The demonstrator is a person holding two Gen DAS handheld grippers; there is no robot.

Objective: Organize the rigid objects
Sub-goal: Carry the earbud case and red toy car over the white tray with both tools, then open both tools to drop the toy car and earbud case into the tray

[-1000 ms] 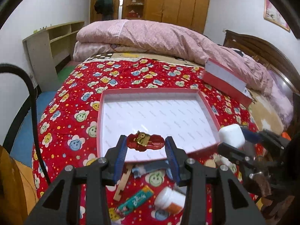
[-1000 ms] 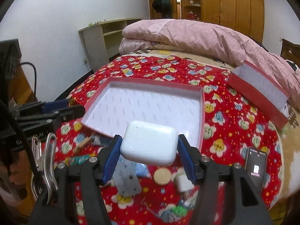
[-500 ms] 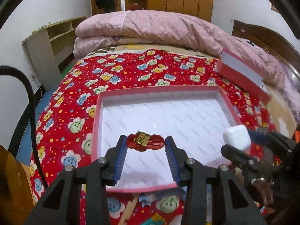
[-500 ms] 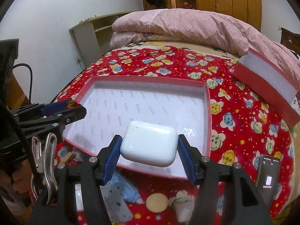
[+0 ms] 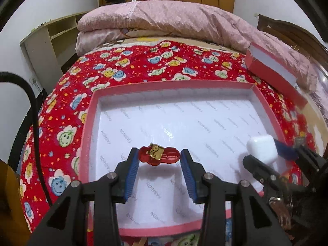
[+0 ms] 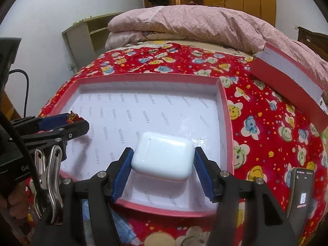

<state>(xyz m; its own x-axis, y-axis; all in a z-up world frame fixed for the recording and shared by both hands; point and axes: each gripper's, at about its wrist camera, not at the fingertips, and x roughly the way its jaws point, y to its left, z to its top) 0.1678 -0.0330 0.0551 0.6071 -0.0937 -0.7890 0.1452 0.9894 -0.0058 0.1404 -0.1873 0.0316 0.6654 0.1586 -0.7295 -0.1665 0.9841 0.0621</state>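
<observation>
Both grippers have come forward and down since the earlier frame — the clutter at the near edge has mostly dropped out of view and the box floor now sits right under the held items. Left gripper [image 5: 160, 165] is clenched on a red hair clip [image 5: 158, 156], its long axis running pad to pad, left-right, hanging over the near-left part of the white floor. Right gripper [image 6: 164, 165] grasps a white earbud case [image 6: 163, 155] by its short ends, over the near-right part, just inside the near rim. Neither item seems to touch the paper yet; shadows lie below both. Next move, I'd judge, turns on height alone — each item is already inside the red box [image 5: 88, 135] walls, so straight down, then let go. Grippers sit side by side, apart, no crossing needed. Farther right, a phone [image 6: 301, 192] on the flowered bedspread [image 6: 266, 110], then the box lid [image 6: 287, 69] against the pink quilt [image 5: 174, 18].
</observation>
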